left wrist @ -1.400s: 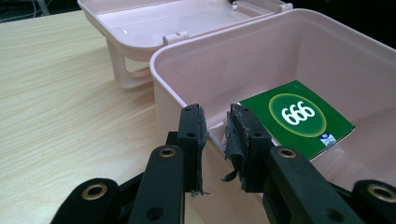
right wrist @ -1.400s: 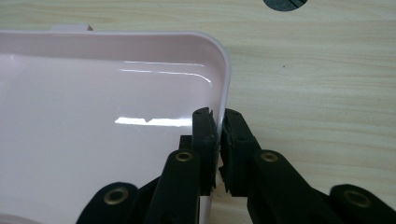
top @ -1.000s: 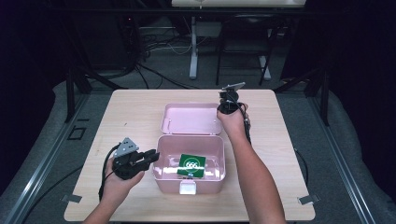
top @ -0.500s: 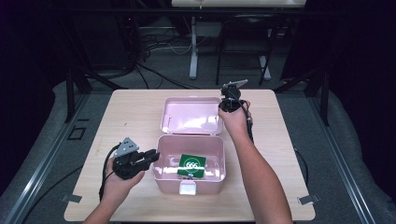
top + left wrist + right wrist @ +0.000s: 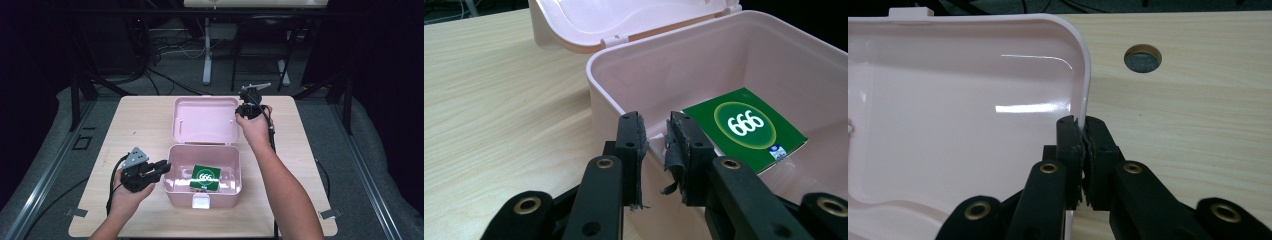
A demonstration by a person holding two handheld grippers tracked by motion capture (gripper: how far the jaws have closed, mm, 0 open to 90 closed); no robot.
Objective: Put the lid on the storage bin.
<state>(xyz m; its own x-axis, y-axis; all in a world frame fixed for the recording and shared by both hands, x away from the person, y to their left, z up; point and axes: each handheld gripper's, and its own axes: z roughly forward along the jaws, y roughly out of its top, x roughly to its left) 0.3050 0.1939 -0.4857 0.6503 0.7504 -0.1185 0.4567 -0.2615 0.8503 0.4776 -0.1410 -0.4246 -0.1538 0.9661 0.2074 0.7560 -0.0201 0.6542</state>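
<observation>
Right gripper (image 5: 1082,122) is seen clamped on the right edge of the lid (image 5: 205,120), its jaws pressed together on the thin pink rim in the right gripper view. The lid is held tilted open behind the box (image 5: 176,186), joined to it at the hinge along the box's far wall. In the high view the right gripper (image 5: 248,102) is seen at the lid's far right corner, with the hand (image 5: 254,127) just below it.

Left gripper (image 5: 655,131) is shown with its jaws narrowly parted astride the box's left wall, one jaw outside and one inside; whether the pads press on the wall cannot be told. In the high view it is seen at the box's left rim (image 5: 162,167).

A green packet (image 5: 746,127) marked 666 in white is seen lying flat on the box floor, toward the right side. The box stands near the front edge of the wooden table (image 5: 135,120), roughly at its middle. A round hole (image 5: 1142,57) in the tabletop is seen just beyond the lid's corner.
</observation>
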